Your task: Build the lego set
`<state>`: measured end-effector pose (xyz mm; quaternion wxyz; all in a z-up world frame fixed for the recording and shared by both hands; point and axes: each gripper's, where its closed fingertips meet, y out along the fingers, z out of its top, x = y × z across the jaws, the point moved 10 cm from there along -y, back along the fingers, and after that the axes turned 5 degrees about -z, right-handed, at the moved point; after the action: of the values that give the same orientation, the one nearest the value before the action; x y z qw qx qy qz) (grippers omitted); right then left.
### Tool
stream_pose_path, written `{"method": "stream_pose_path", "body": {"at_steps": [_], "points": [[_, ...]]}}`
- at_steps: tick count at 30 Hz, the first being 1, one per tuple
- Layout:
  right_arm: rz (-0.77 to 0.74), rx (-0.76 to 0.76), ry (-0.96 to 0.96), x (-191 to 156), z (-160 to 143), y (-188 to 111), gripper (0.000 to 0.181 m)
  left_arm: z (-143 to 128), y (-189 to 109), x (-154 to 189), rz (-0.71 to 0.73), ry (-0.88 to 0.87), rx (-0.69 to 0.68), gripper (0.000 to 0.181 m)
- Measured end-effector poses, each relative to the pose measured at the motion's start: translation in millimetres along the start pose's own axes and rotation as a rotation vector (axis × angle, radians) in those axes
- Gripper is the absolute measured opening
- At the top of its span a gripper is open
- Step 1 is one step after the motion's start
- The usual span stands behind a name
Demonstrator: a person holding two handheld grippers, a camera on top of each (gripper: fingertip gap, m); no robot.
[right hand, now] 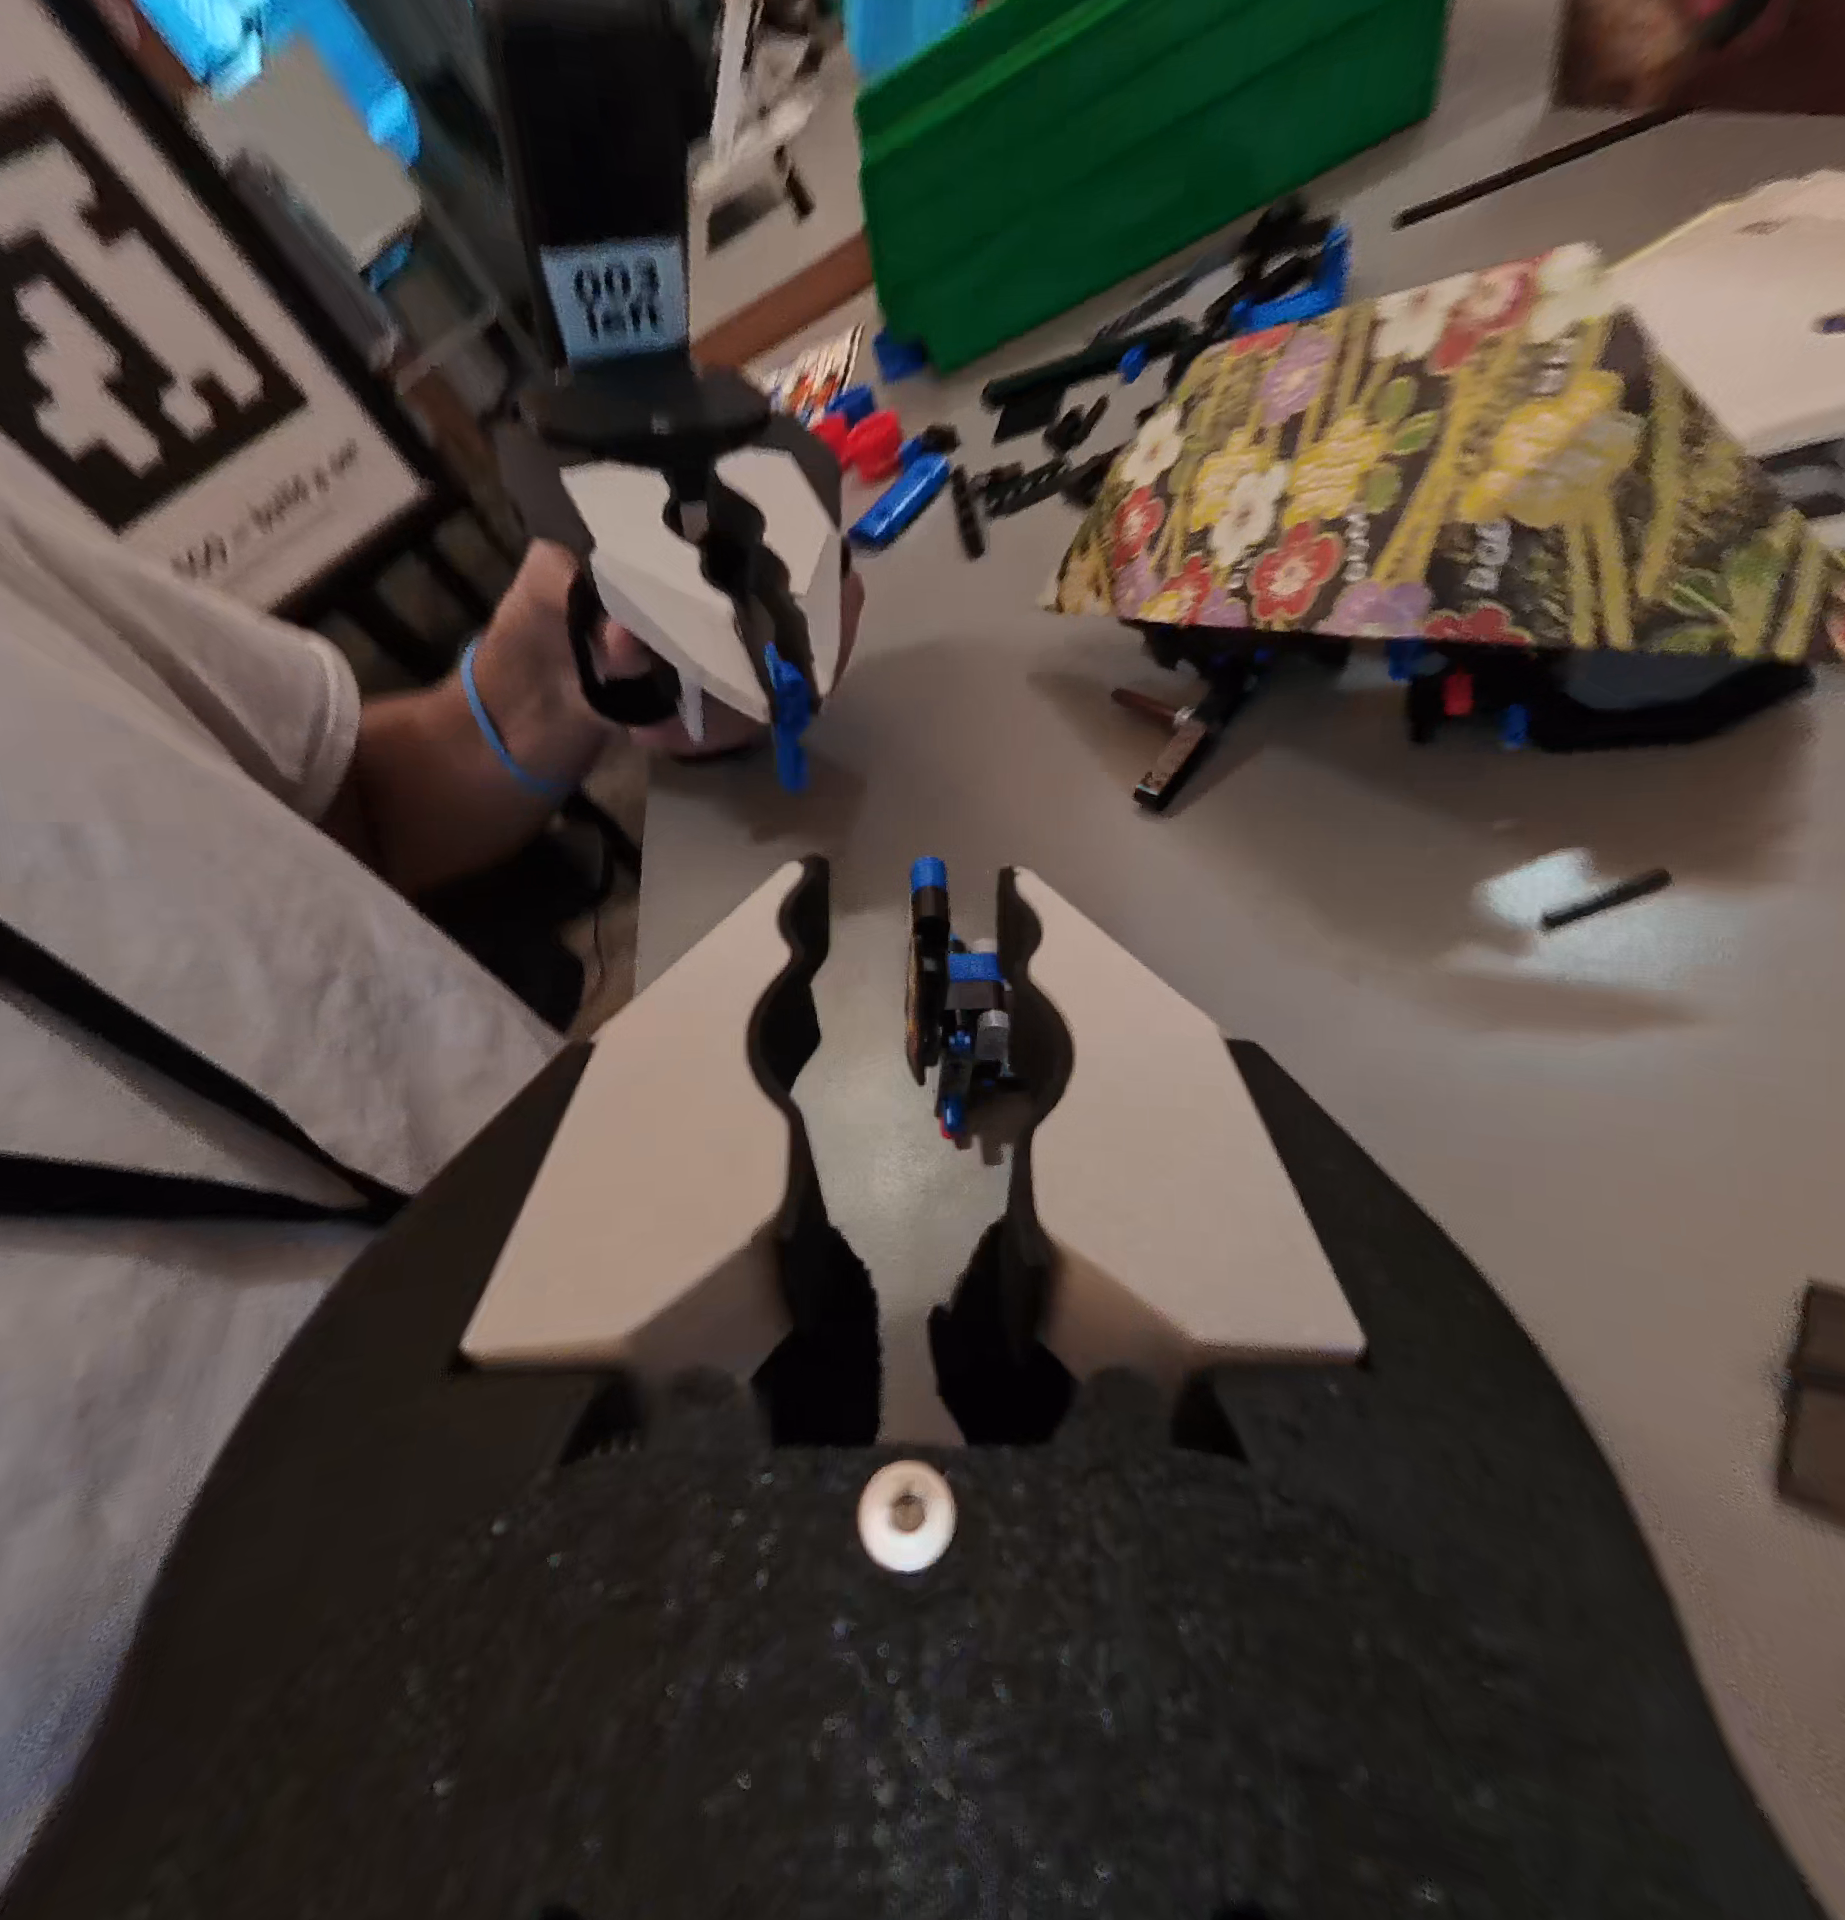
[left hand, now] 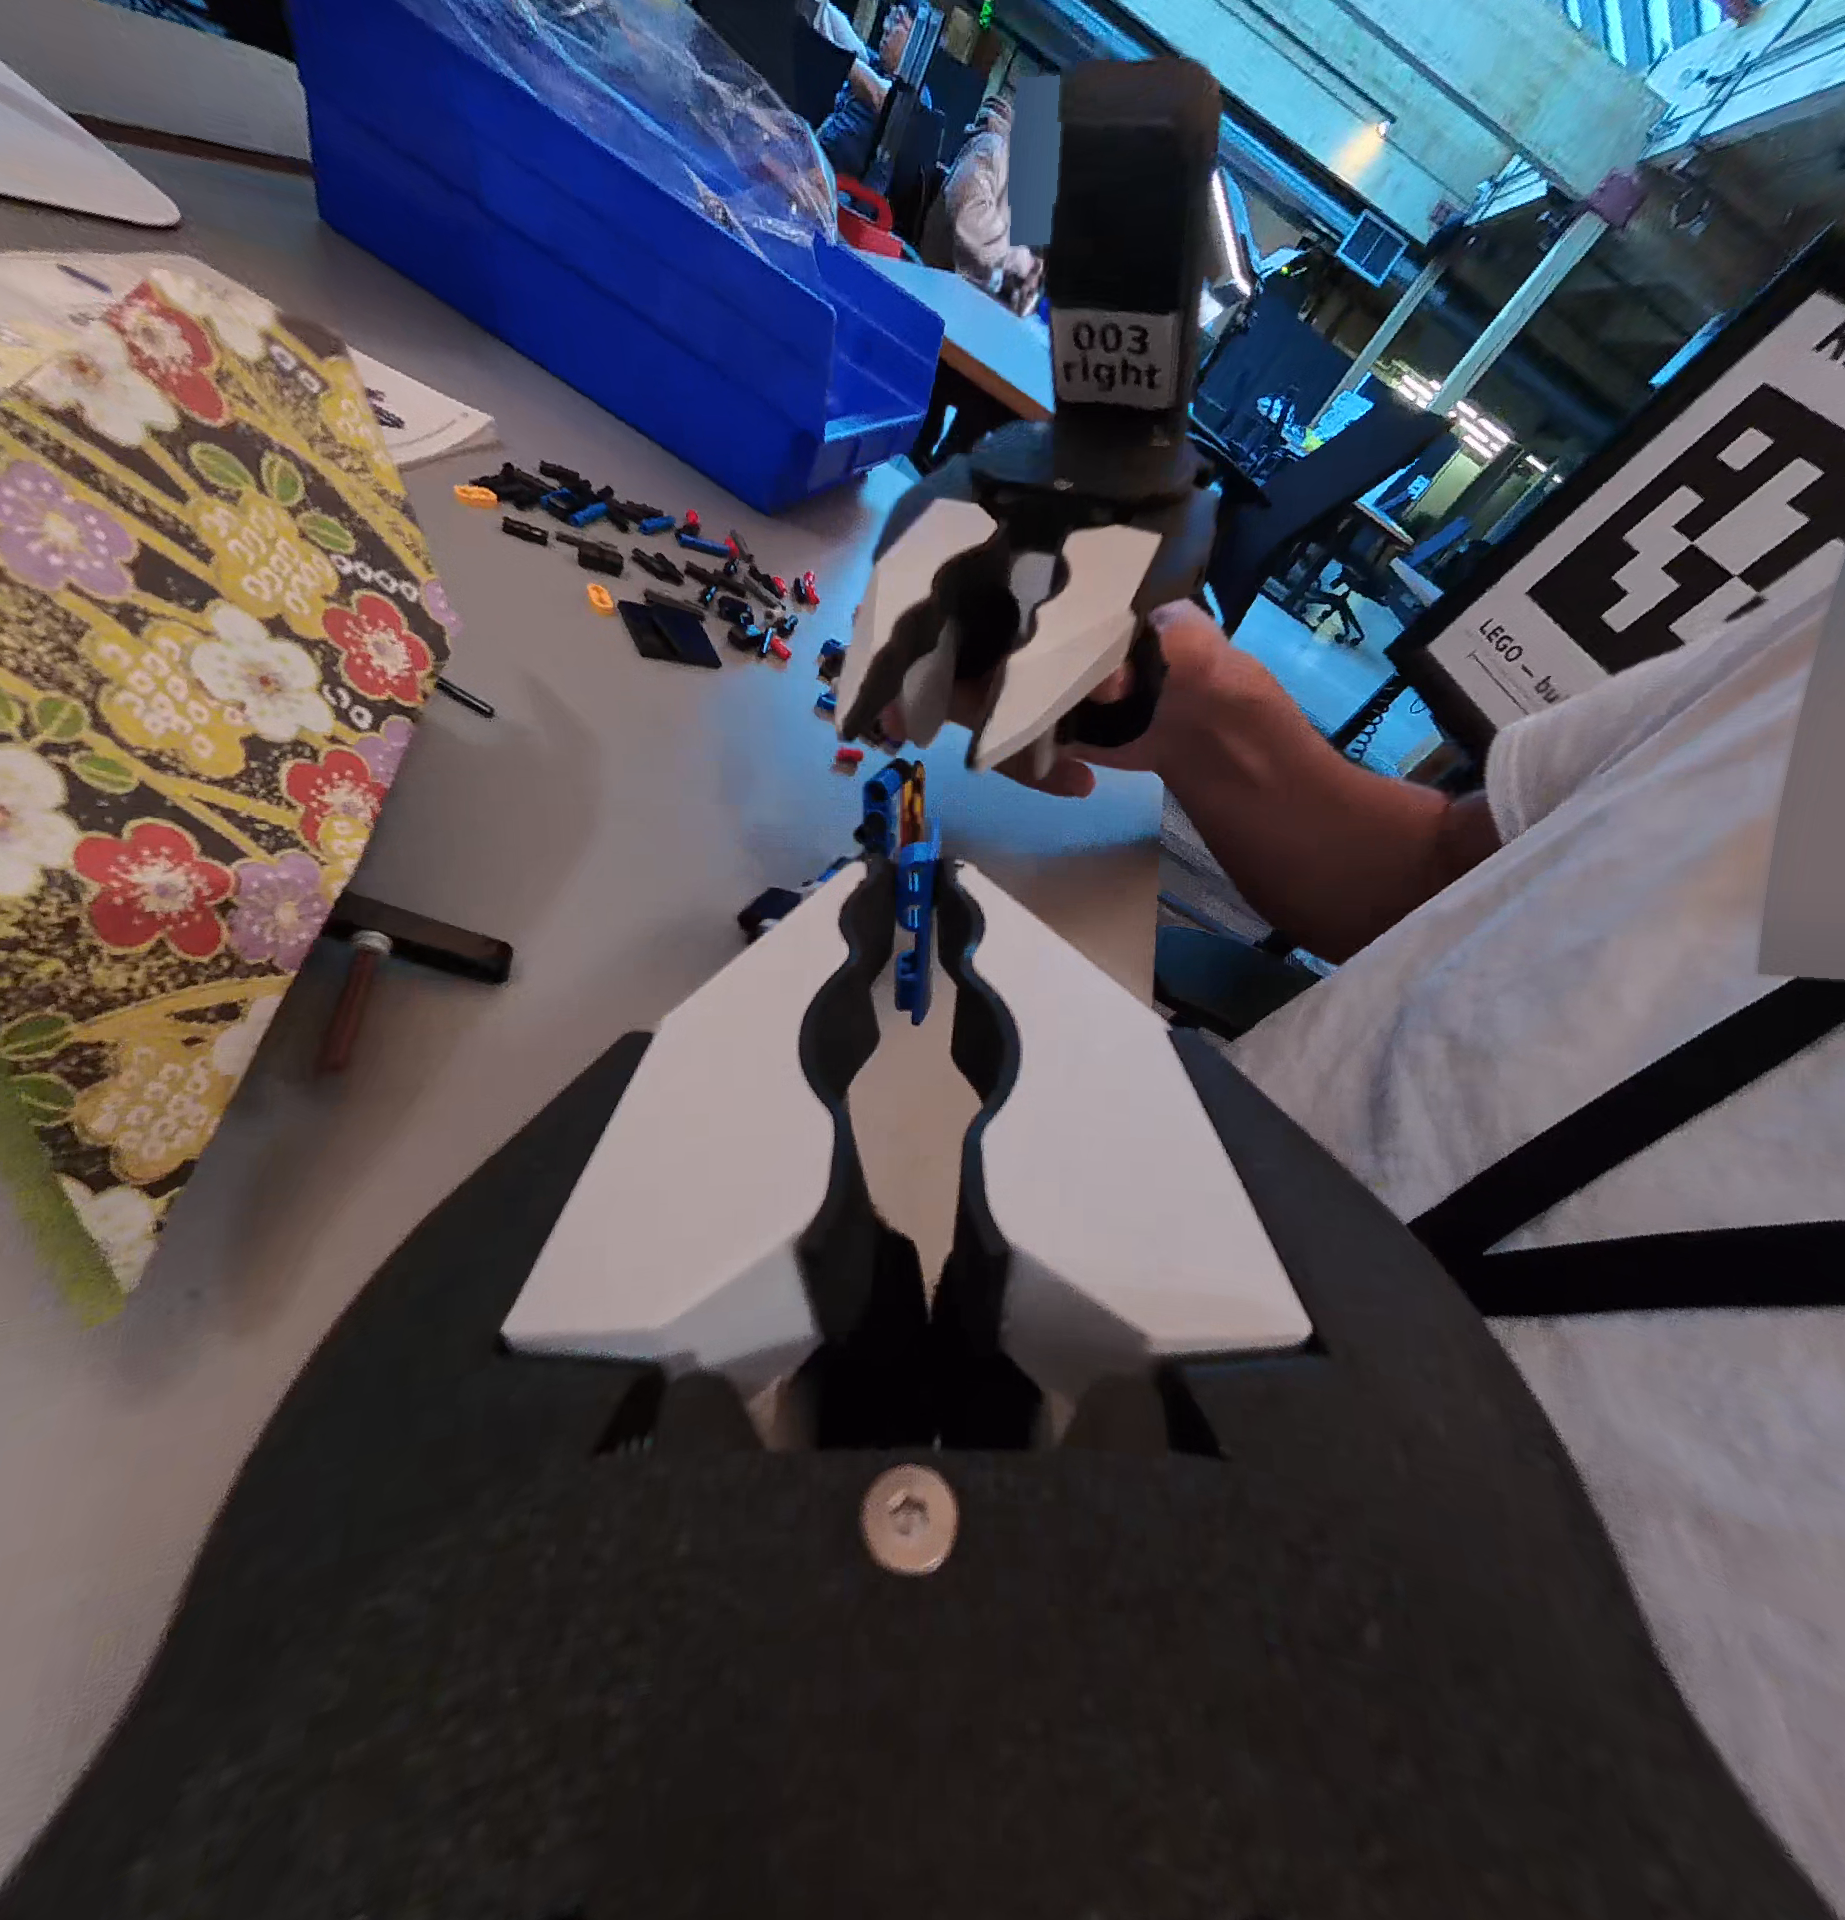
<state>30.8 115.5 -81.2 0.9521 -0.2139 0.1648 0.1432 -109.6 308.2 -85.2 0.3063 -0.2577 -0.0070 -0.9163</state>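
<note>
The left white-and-black two-finger gripper [left hand: 913, 883] is clamped tight on a blue piece, while the right white-and-black two-finger gripper [right hand: 913, 883], fingers spread apart, faces it, each gripped by a bare hand [right hand: 585, 665]

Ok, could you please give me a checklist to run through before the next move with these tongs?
1. Left tongs shut on the blue piece: ok.
2. Right tongs open, with the small assembly between their fingers: ok.
3. Assembly centred in that gap: not ok, it sits close to one finger.
4. Assembly standing firmly on the table: cannot tell.
5. Blue piece lined up with the assembly: cannot tell.
</note>
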Motion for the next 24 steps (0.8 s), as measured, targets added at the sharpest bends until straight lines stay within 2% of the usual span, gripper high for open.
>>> {"method": "stream_pose_path", "body": {"at_steps": [4,7,10,16,21,24], "points": [[-0.104,0.103,0.131,-6.3,-17.3,-3.0,0.032,4.4,1.9,-6.7,-0.078,-0.033,0.006,0.005],[-0.117,0.127,0.207,-12.1,-29.7,6.0,0.030,6.6,4.1,-11.7,-0.138,-0.087,0.037,0.005],[-0.101,0.163,0.257,-12.1,-31.0,5.2,0.021,4.3,5.9,-16.1,-0.177,-0.133,0.066,0.005],[-0.130,0.062,0.224,-11.7,-30.2,16.5,0.010,3.4,7.9,-17.3,-0.143,-0.115,0.031,0.005],[-0.078,0.070,0.201,-8.7,-25.0,20.8,0.006,4.1,11.9,-17.2,-0.089,-0.081,0.011,0.005],[0.089,0.156,0.299,-7.5,-18.8,17.5,0.006,6.3,10.3,-18.4,-0.099,-0.076,0.030,0.005]]}}
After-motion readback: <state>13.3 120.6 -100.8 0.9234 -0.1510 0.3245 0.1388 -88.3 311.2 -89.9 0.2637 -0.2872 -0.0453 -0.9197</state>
